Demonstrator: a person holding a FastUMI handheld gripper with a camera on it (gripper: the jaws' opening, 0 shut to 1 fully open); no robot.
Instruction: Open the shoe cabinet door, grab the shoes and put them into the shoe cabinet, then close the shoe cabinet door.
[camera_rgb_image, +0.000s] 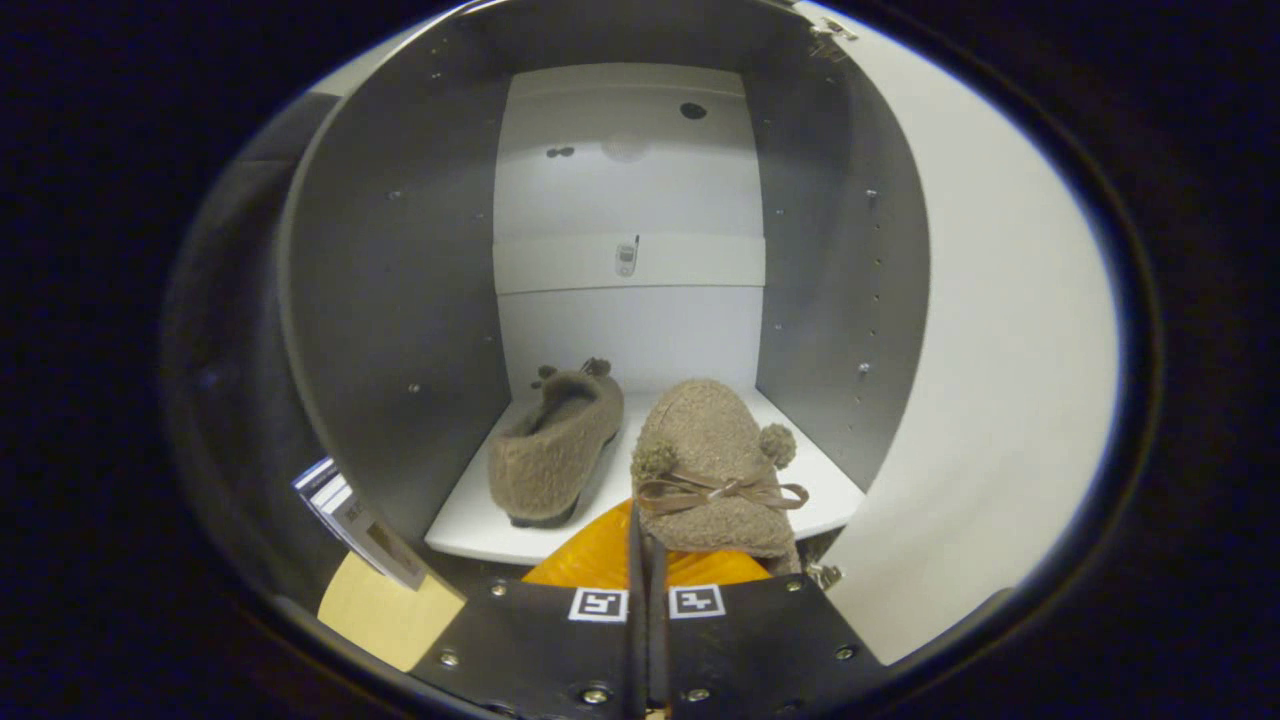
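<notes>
Gripper view, cabinet interior, one entry per item.

Shoe cabinet (390, 300): standing with its door (1000, 350) swung wide at the right of the frame; grey side walls, white back panel, white shelf (470, 530) running across the lower centre.

Left shoe (555, 445): resting on the shelf at centre left, heel toward the camera, already stowed.

Right shoe (715, 465): sitting at lower centre, just ahead of the fingers, toe reaching over the shelf's front edge. Fuzzy tan fabric, two pompoms, thin ribbon bow across the top.

Gripper (648, 560): fingers showing at bottom centre, pressed together with barely a slit between them. They are meeting at the near edge of the right shoe, and whether a fold of its fabric is being pinched cannot be told.

Handling judgement: both shoes are looking light, soft and easily squashed, with a napped surface offering good friction. The collar or heel rim is appearing the best place to pinch; the bow and pompoms are likely too flimsy to bear a pull.

Writing: square coded markers are sitting on the finger mounts; a printed label (350, 515) is lying at lower left, too blurred to make out. No brand is showing.
</notes>
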